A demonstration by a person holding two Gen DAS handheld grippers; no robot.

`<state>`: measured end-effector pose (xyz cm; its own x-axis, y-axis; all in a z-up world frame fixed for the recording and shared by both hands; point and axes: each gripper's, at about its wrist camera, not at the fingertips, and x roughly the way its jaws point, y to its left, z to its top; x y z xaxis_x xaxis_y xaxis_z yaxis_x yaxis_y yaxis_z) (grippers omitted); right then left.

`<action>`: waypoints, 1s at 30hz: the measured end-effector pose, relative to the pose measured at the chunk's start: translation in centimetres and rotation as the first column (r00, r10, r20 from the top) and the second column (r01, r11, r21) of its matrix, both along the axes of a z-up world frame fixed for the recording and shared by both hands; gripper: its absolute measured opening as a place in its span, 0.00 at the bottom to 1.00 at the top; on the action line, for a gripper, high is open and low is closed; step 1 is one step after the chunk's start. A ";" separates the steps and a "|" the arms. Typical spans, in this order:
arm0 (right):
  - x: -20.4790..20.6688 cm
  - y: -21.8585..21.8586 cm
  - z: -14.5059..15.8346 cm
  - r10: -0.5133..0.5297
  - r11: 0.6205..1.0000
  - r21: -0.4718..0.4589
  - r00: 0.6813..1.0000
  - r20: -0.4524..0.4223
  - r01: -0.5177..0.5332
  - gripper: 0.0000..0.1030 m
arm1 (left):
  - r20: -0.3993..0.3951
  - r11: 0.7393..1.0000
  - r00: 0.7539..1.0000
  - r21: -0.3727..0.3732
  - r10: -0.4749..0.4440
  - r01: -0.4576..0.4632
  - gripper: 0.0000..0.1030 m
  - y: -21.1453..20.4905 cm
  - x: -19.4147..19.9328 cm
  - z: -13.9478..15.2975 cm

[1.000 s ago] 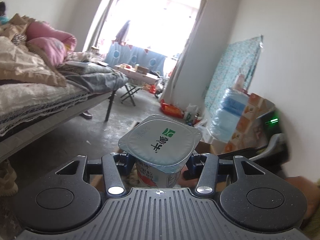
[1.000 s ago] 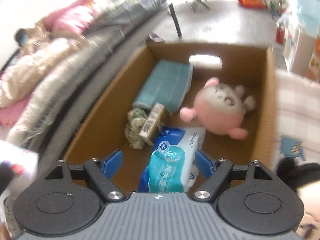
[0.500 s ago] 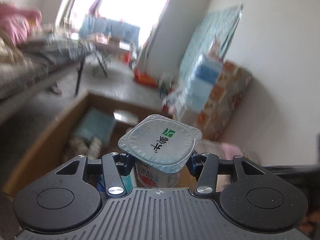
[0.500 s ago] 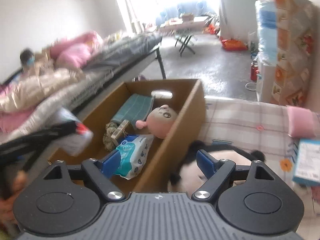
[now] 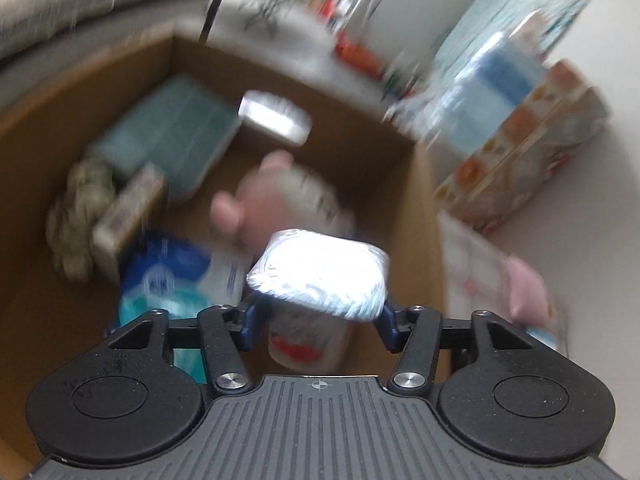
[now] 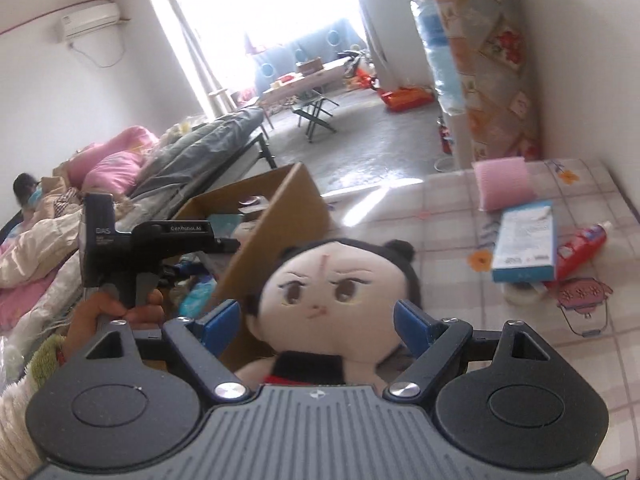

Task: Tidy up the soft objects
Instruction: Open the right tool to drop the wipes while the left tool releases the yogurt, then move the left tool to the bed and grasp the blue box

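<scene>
Right wrist view: your right hand-held gripper (image 6: 318,322) gapes around the doll (image 6: 334,300), untouched; soft, light — squeeze its head.

Black-haired doll (image 6: 335,280), pink checked tablecloth (image 6: 460,216)

Your right claw (image 6: 318,320) has blue pads on black linkage arms with silver screws, over a ribbed grey housing flanked by two round black discs. Your left claw (image 5: 318,320) matches. Your left hand (image 6: 112,320) wears a fluffy cream-and-green cuff.
</scene>
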<state>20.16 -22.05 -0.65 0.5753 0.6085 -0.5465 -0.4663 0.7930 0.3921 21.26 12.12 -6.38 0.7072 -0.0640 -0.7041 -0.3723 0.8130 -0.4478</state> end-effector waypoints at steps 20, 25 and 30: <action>-2.6 -4.3 -0.7 -0.053 0.997 0.062 0.999 -0.013 0.054 0.84 | 0.073 1.000 0.997 0.004 -0.002 0.001 0.77 -0.4 -4.8 2.6; -4.6 -6.0 -1.5 -0.118 0.992 0.048 0.993 -0.021 0.119 0.87 | 0.149 0.994 0.987 0.104 -0.060 0.045 0.85 -2.7 -8.8 4.8; -6.0 -8.3 -2.8 -0.207 0.977 0.044 0.978 -0.028 0.208 0.89 | 0.245 0.963 0.951 0.235 -0.189 0.131 0.96 -6.5 -12.6 8.1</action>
